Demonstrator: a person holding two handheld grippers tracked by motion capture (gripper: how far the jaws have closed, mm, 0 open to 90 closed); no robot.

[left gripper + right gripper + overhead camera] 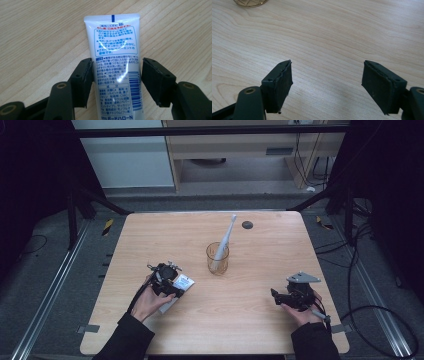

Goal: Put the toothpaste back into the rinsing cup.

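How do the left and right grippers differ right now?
The left gripper has its jaws on either side of a toothpaste tube lying flat on the table, not yet clamped; the right gripper has bare wood between its jaws. In the high view the left sits nearer the cup than the right. Both are open and hand-held.

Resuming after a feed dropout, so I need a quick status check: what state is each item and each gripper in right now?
Toothpaste tube: lying flat on the table, between the left jaws, left pad touching, right pad just clear.
Toothbrush: standing tilted in the cup.
Cup: upright, mid-table.
Left gripper: open, straddling the tube.
Right gripper: open, nothing between its jaws, over bare wood.
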